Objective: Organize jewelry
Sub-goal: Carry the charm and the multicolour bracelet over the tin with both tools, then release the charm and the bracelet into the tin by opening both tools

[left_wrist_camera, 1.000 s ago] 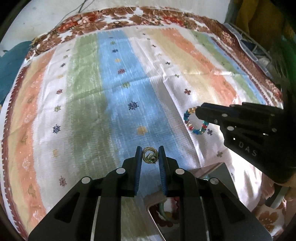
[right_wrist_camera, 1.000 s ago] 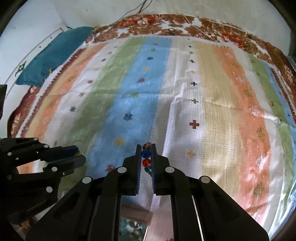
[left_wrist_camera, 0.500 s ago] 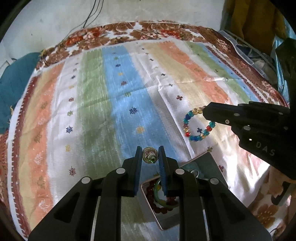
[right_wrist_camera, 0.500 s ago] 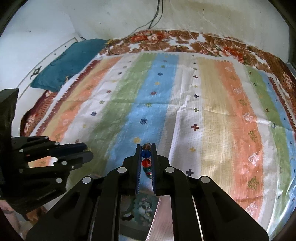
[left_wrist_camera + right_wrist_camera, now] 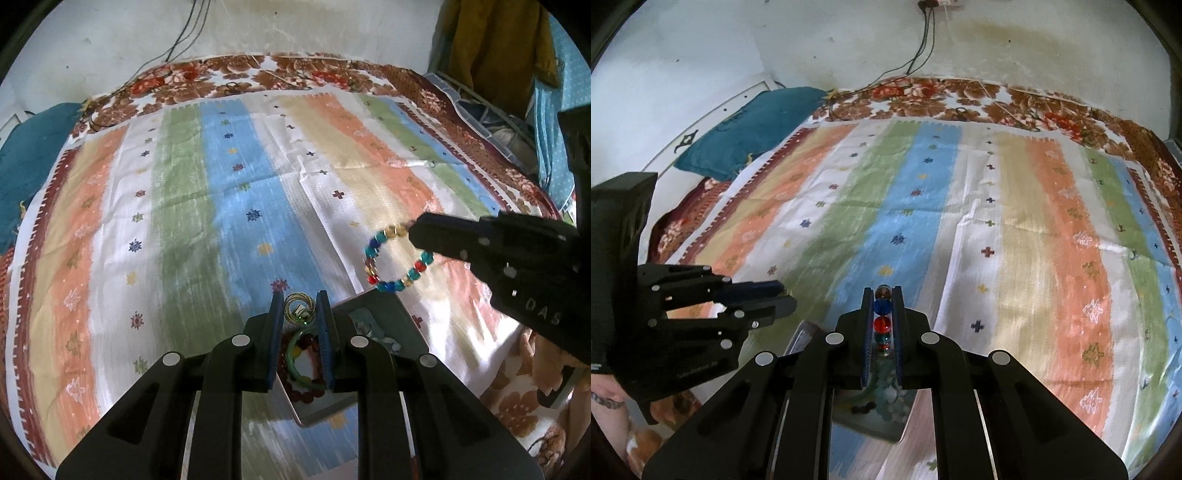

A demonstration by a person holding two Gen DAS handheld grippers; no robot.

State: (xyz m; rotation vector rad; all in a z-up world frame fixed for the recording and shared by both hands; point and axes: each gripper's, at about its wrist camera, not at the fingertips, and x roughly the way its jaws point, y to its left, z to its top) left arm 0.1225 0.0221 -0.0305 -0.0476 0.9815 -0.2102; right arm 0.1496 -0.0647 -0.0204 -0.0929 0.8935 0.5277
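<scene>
Both tongs have lifted off the striped bedspread: left tongs clamp a coiled gold wire ring, right tongs a multicoloured glass-bead bracelet — light, floppy, slippery; grip across beads — above the open metal box near the bed's front edge.

Left gripper low at centre, blue-padded jaws closed on a small coil of gold wire jewellery. Directly beneath, an open metal box on the striped bedspread, with a dark red bead strand and a green bangle inside. At right, right gripper reaching in, pinched on a loop of multicoloured beads, blurred, hanging clear above the cloth, just right of and beyond the box. Far off, a floral blanket border against a pale wall, teal pillow at far left.
</scene>
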